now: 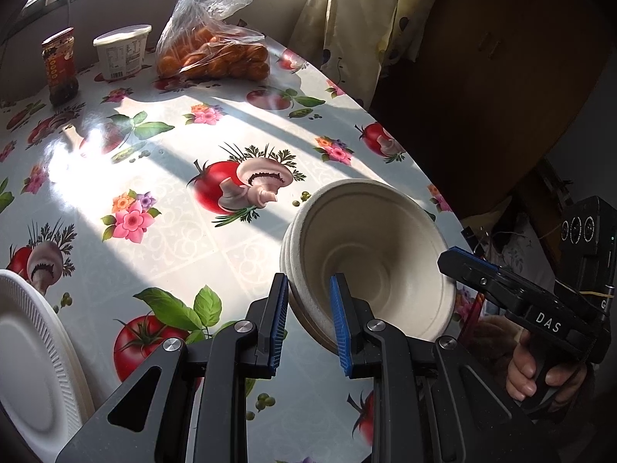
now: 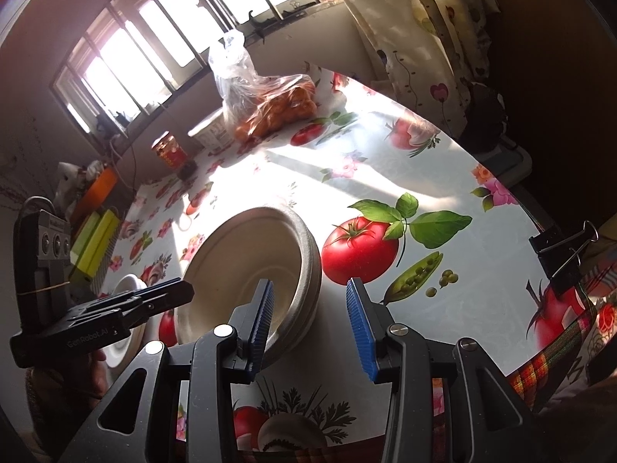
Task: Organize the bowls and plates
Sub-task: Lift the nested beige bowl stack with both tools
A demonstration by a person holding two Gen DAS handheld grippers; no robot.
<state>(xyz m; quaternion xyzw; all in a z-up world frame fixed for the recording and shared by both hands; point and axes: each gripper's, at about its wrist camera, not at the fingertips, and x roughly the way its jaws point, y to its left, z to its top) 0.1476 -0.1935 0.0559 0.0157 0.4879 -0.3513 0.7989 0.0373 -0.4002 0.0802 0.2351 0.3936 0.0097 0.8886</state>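
The left claw [image 1: 308, 322] pinches the near rim of the bowls [image 1: 370, 258], tipping the stack over the worktop [image 1: 173, 231]. The right claw [image 2: 310, 320] hangs spread, one finger inside the rim. Next, probably: carry them left beside the plates [image 1: 34, 343].

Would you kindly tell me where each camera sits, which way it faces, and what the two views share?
Left wrist: on the left hand-held gripper, looking down its fingers at the stack of bowls pinched by the rim; the right hand-held gripper and a hand show at right.
Right wrist: on the right hand-held gripper, jaws apart beside the bowls; the left hand-held gripper enters from the left.
Shared: the bowls, tablecloth, bag of oranges, jar, white plates.
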